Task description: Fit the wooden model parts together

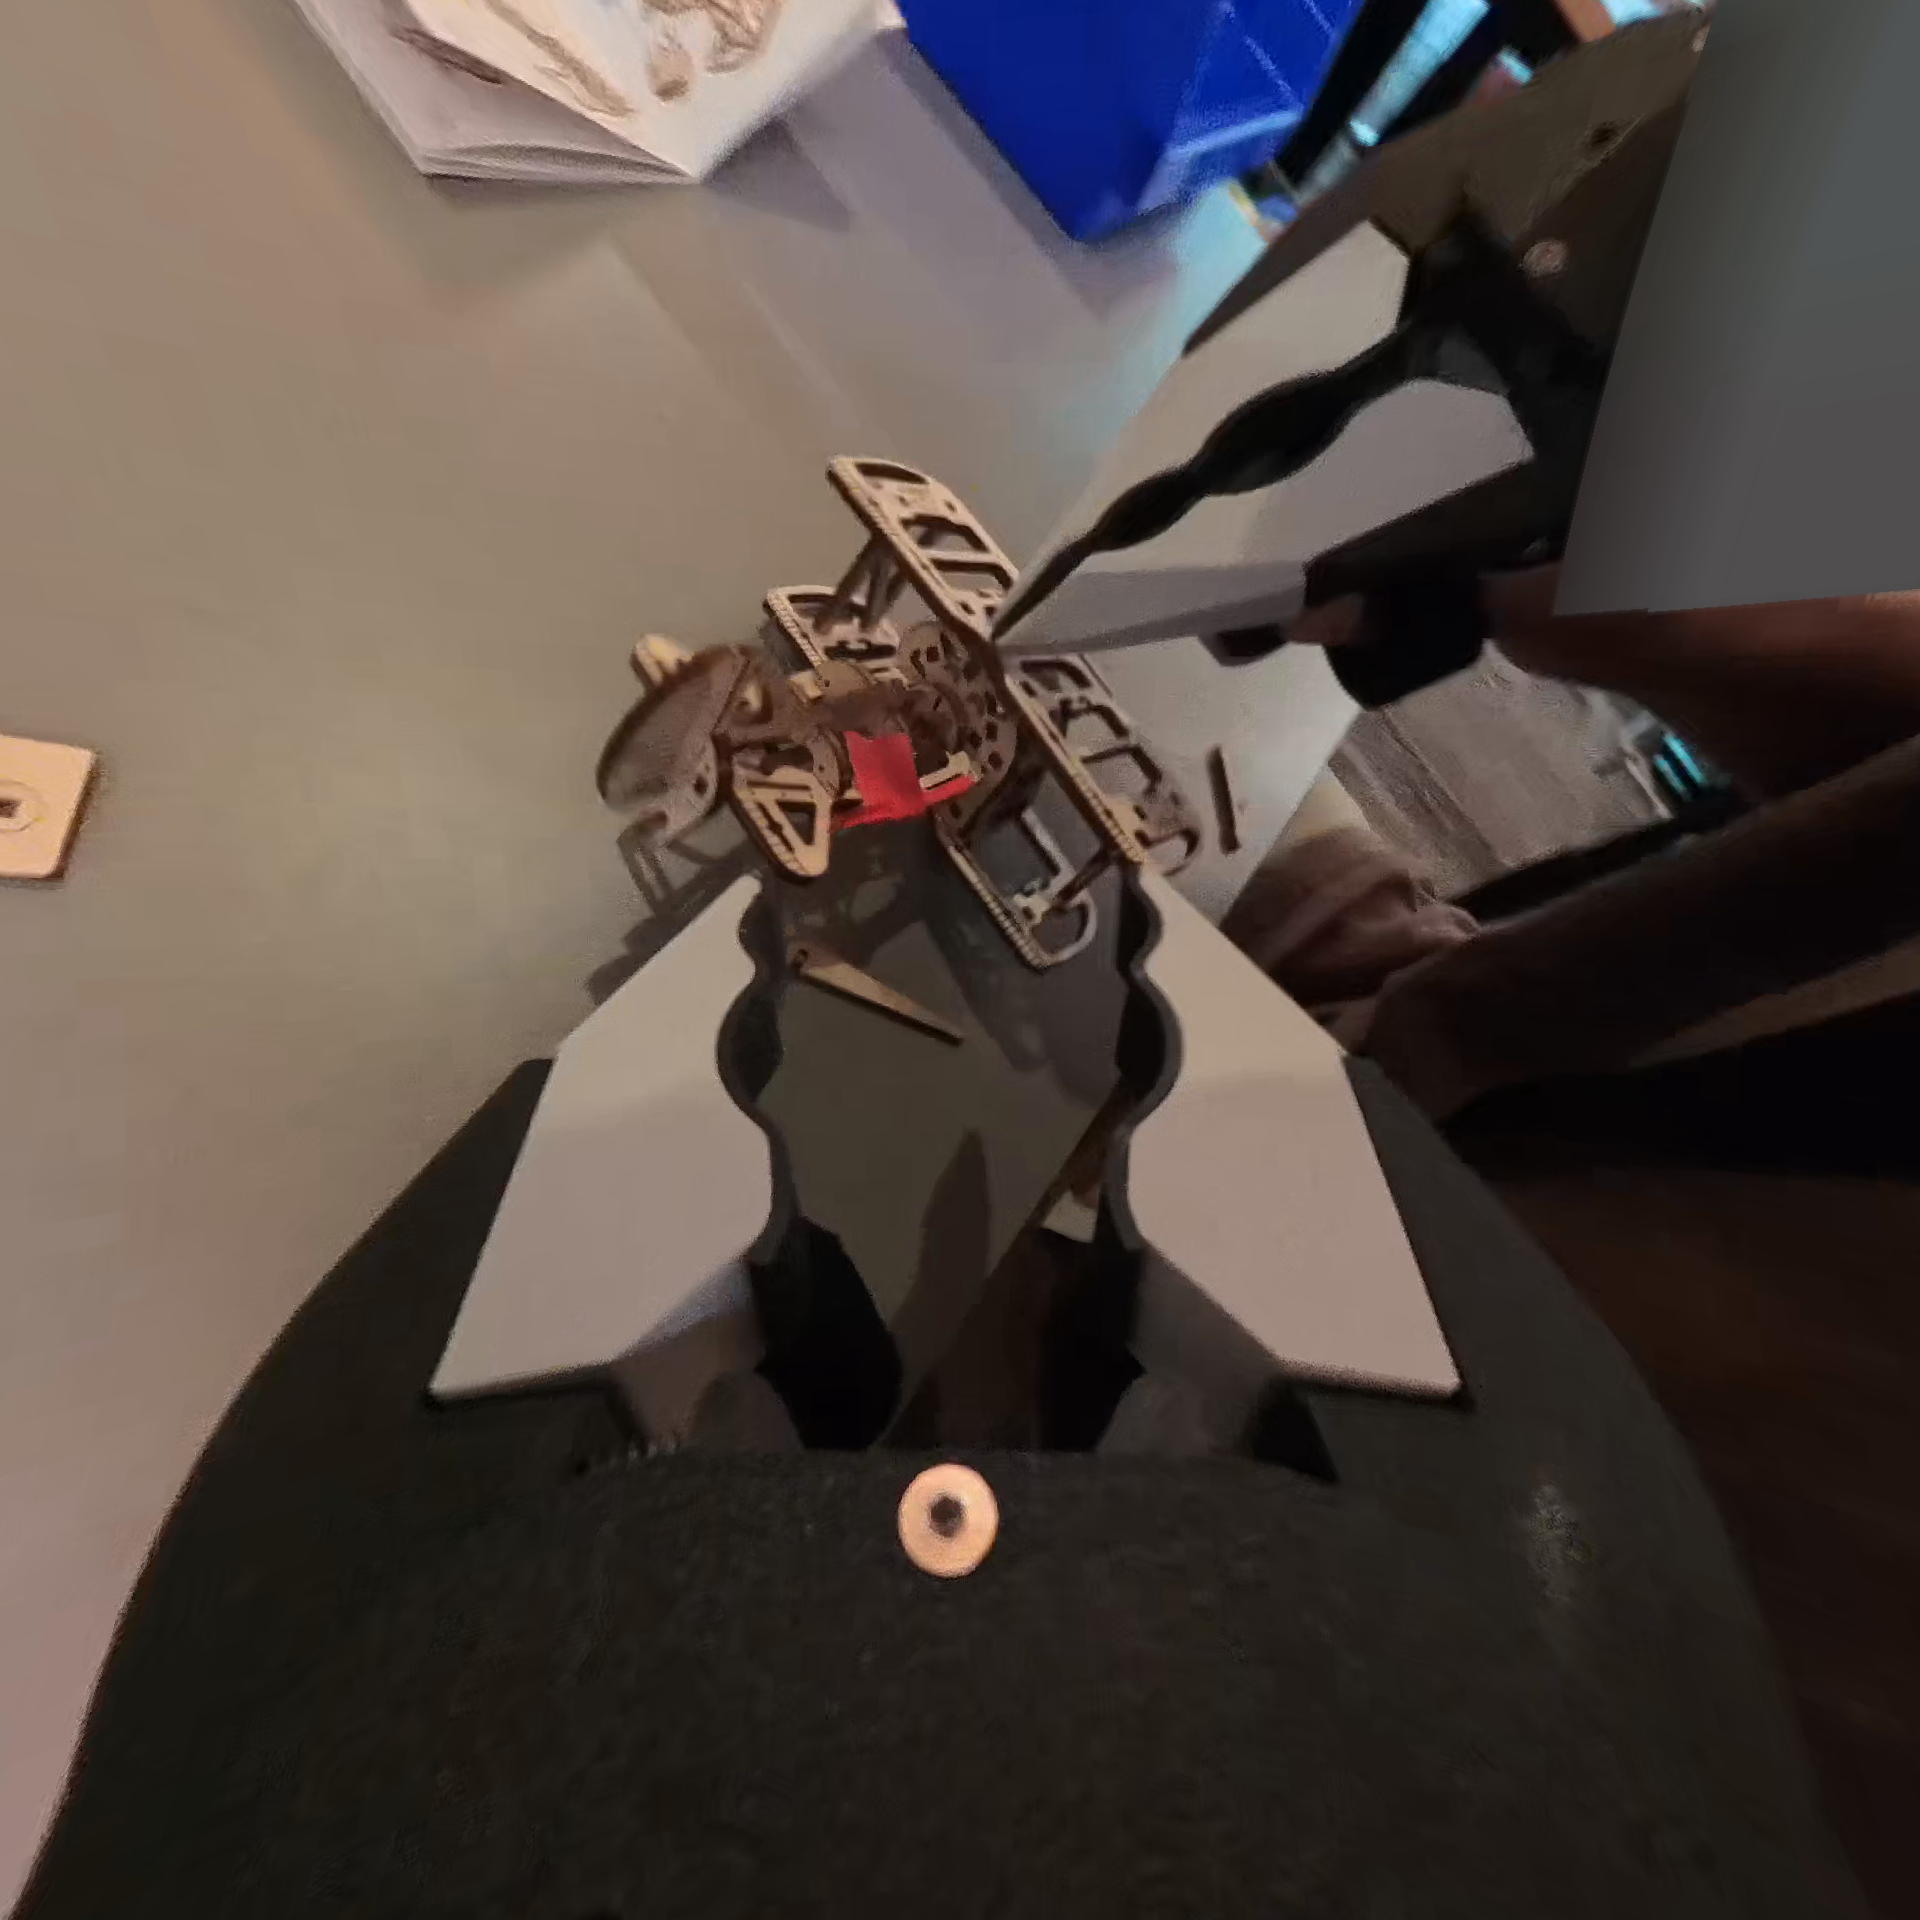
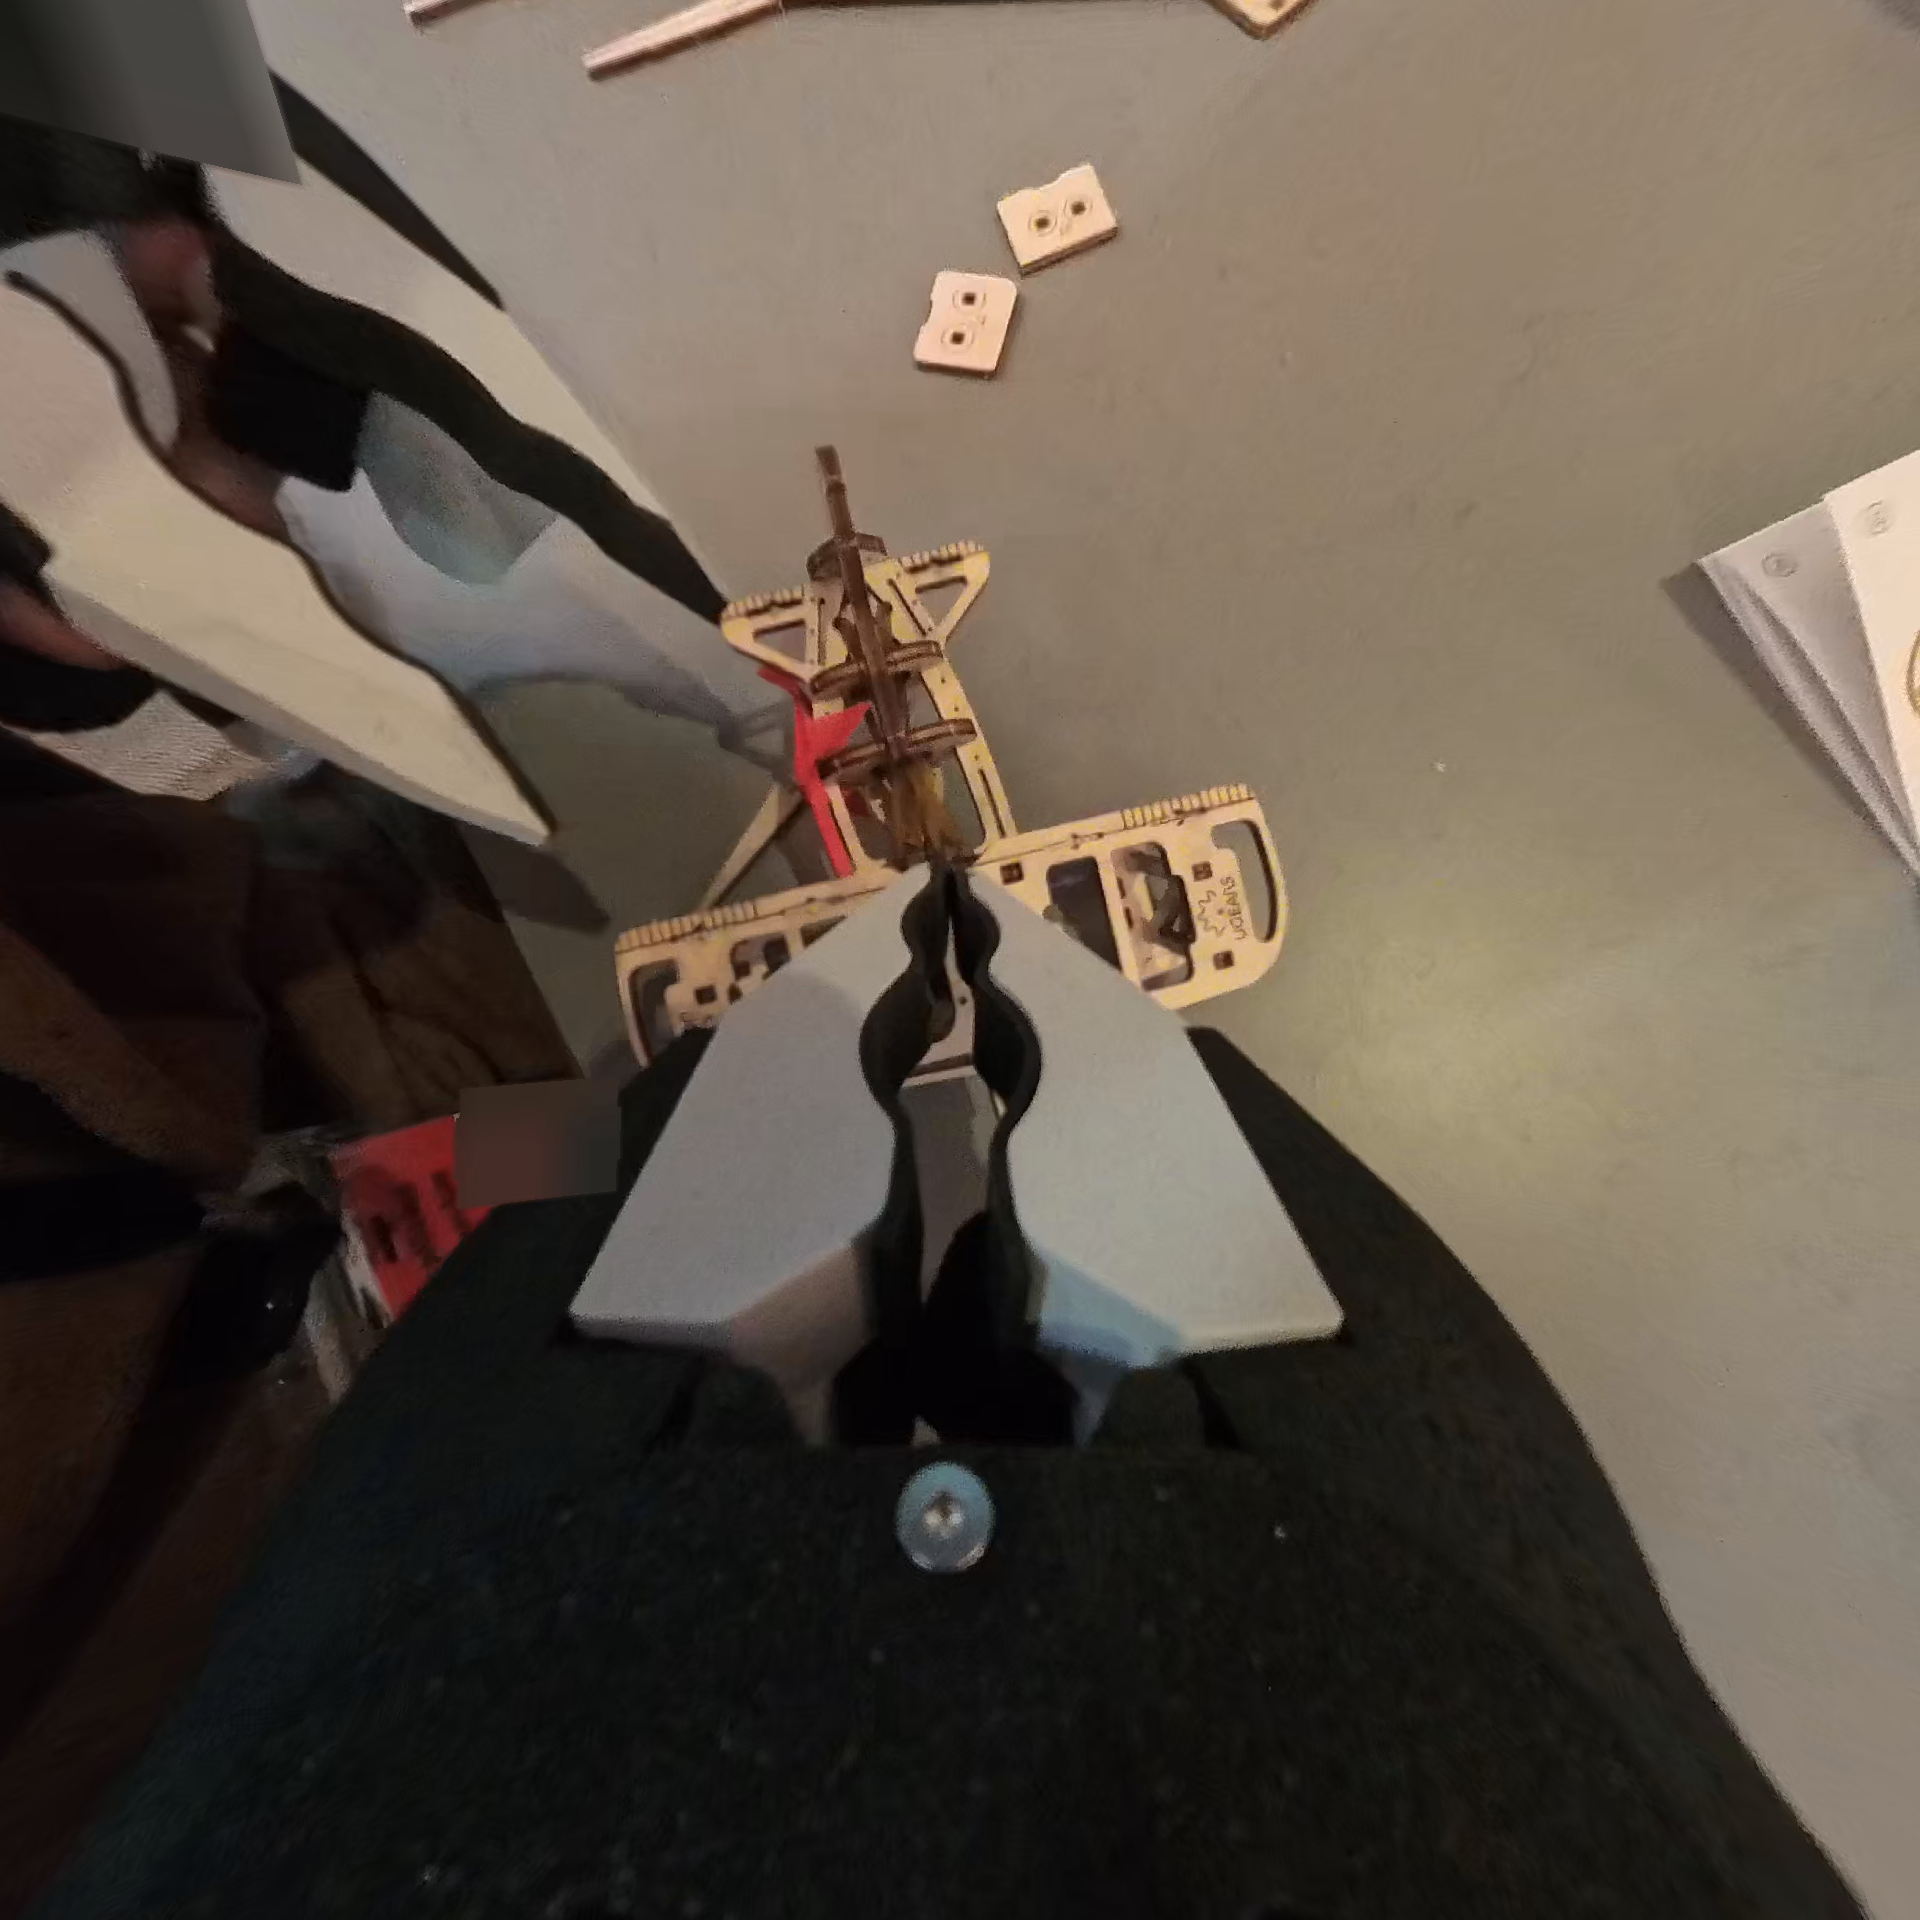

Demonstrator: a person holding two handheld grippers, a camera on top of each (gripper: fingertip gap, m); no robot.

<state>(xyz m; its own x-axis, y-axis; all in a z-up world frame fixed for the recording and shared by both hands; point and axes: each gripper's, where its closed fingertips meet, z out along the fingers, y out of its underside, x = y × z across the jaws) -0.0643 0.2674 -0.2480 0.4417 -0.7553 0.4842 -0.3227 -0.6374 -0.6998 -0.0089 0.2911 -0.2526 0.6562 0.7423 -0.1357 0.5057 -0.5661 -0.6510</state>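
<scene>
A wooden biplane model [image 1: 883, 717] with a red piece [image 1: 878, 784] in its body stands on the grey table. It also shows in the right wrist view [image 2: 904, 727]. My left gripper [image 1: 940, 899] is open, its fingertips just short of the tail and the lower wing, with nothing between them. It shows at the upper left of the right wrist view [image 2: 665, 779]. My right gripper [image 2: 945, 881] is shut, pinching the middle edge of the upper wing [image 2: 1174, 894]. It reaches in from the upper right in the left wrist view [image 1: 1006, 621].
Two small square wooden plates [image 2: 1055, 218] [image 2: 966, 322] and thin wooden sticks [image 2: 675, 31] lie beyond the model. A pointed sliver [image 1: 883, 992] and a short stick [image 1: 1224, 800] lie close to it. An open booklet [image 1: 582, 83], a blue box [image 1: 1122, 94] and another plate [image 1: 42, 800] are nearby.
</scene>
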